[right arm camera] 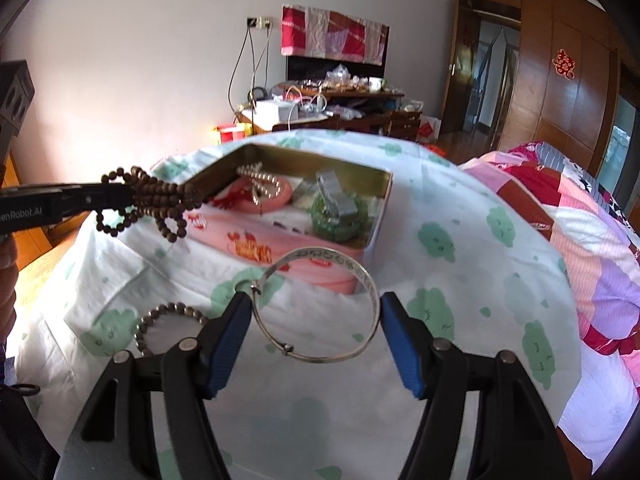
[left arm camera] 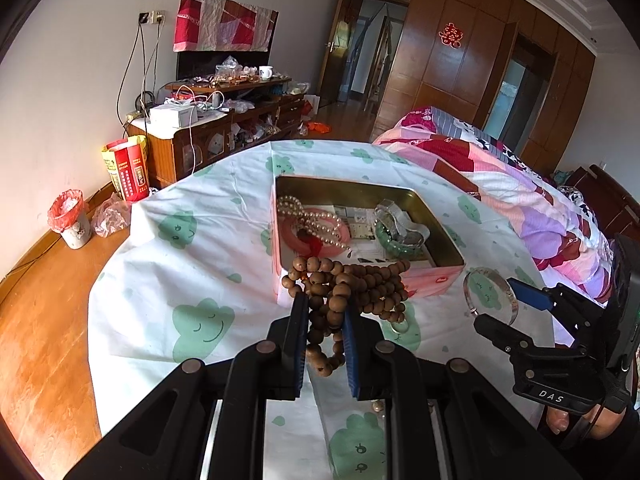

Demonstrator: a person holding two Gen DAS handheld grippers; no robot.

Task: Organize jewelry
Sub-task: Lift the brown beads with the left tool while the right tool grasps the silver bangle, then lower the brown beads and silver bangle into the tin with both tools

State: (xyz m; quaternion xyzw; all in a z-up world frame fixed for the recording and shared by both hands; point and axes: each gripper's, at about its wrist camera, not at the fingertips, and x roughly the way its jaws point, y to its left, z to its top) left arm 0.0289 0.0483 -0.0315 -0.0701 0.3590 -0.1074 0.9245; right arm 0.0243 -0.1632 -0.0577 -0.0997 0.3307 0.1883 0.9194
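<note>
My left gripper (left arm camera: 325,308) is shut on a bundle of brown wooden beads (left arm camera: 352,280), which hangs in loops at the near left corner of the open pink tin (left arm camera: 424,280). The right wrist view shows the same beads (right arm camera: 160,196) and left gripper (right arm camera: 128,197) beside that tin (right arm camera: 256,248). My right gripper (right arm camera: 316,304) holds a silver bangle (right arm camera: 372,280) across its blue pads, lifted off the cloth in front of the tin. The tin holds a pearl necklace (left arm camera: 308,216), a pink bangle (left arm camera: 292,240), a green bead bracelet (left arm camera: 392,246) and a silver watch (left arm camera: 396,220).
A small dark bead bracelet (right arm camera: 168,312) lies on the cloud-print tablecloth (left arm camera: 180,264) left of the right gripper. A bed with a patchwork quilt (left arm camera: 500,184) runs along the table's right side. Wooden floor, a lined bin (left arm camera: 72,220) and a cluttered cabinet (left arm camera: 208,136) lie beyond the left edge.
</note>
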